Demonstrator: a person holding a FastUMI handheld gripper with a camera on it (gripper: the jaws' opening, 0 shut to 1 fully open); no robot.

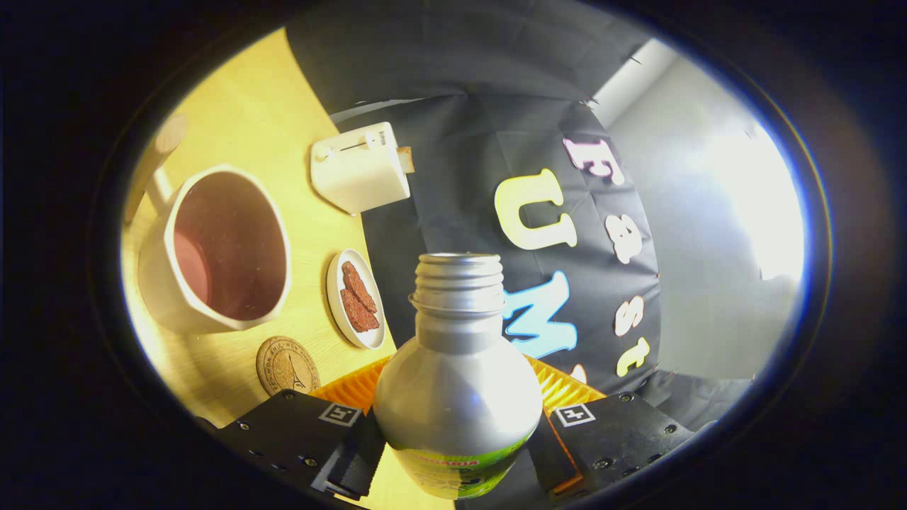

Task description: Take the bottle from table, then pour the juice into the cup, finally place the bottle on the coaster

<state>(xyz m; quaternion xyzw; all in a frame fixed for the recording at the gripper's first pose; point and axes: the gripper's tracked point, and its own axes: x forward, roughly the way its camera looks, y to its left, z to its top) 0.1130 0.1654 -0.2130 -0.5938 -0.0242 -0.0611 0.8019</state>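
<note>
A silver metal bottle (457, 382) with an open threaded neck and a green label sits between my fingers, and my gripper (457, 443) is shut on its body. The view is rolled, so the table runs up the left side. A white faceted cup (212, 248) with a dark pinkish inside stands beyond my left finger, apart from the bottle's mouth. A round cork coaster (287, 365) lies on the wooden table (248, 120) just ahead of my left finger, below the cup. I cannot tell if liquid is flowing.
A small white plate (356, 299) with reddish-brown pieces lies between the cup and the bottle neck. A white toaster (361, 170) stands farther back near the booth wall. A wooden rounded thing (170, 138) lies behind the cup.
</note>
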